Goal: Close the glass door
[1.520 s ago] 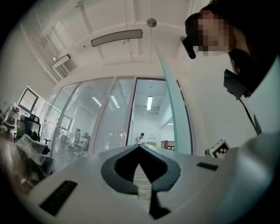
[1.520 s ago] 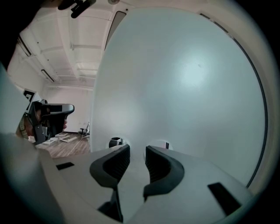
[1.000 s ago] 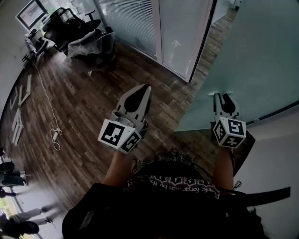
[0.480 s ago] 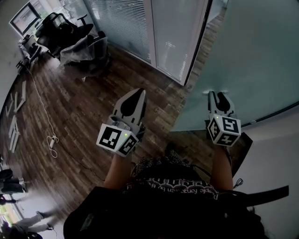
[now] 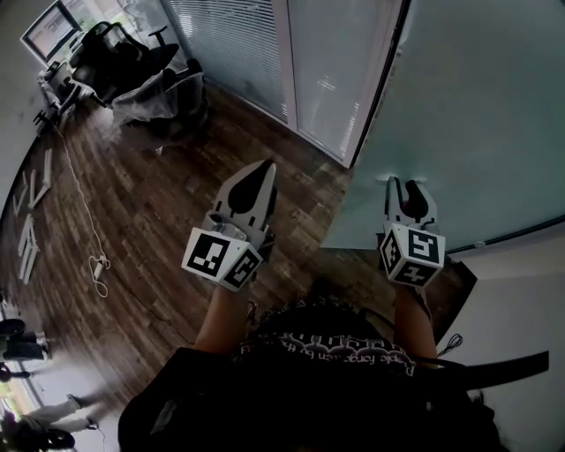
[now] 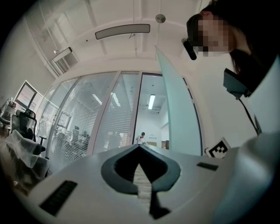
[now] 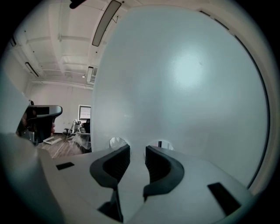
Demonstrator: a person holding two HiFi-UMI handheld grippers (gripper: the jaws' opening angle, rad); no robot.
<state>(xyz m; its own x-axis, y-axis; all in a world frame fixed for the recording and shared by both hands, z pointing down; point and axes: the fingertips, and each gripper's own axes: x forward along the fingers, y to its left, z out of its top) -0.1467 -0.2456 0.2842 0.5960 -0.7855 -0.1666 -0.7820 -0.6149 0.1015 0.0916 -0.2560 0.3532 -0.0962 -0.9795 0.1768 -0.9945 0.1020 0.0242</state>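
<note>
Surface/room: dark wood-plank floor (image 5: pixel 159 203) in an office. No desk carries anything here. A glass partition with blinds (image 5: pixel 229 40) runs along the far side, and a dark door frame (image 5: pixel 381 79) stands at its right end. A long ceiling light (image 6: pixel 122 30) is overhead.

Task item: glass door (image 5: pixel 477 106), a frosted pale teal panel that fills the right of the head view. It stands at an angle to the frame, with a gap of floor showing between the door edge and the frame. The left gripper view shows the door edge-on.

Right gripper (image 5: pixel 404 184): the fingers (image 7: pixel 118 159) are slightly spread with a narrow gap and nothing between them. The tips point straight at the door face and sit at or just beside the glass, with their reflections showing right above them. Contact cannot be confirmed.

Left gripper (image 5: pixel 268 168): the fingers (image 6: pixel 141 175) are pressed together and empty. It is held over open floor left of the door, clear of it, pointing toward the partition.

Surroundings: office chairs, one under a plastic cover (image 5: pixel 168 88), are top left beside a monitor (image 5: pixel 55 25). A white cable (image 5: pixel 99 262) trails across the floor at left, well apart from the door. Nothing lies on the floor between the door edge and the frame.
</note>
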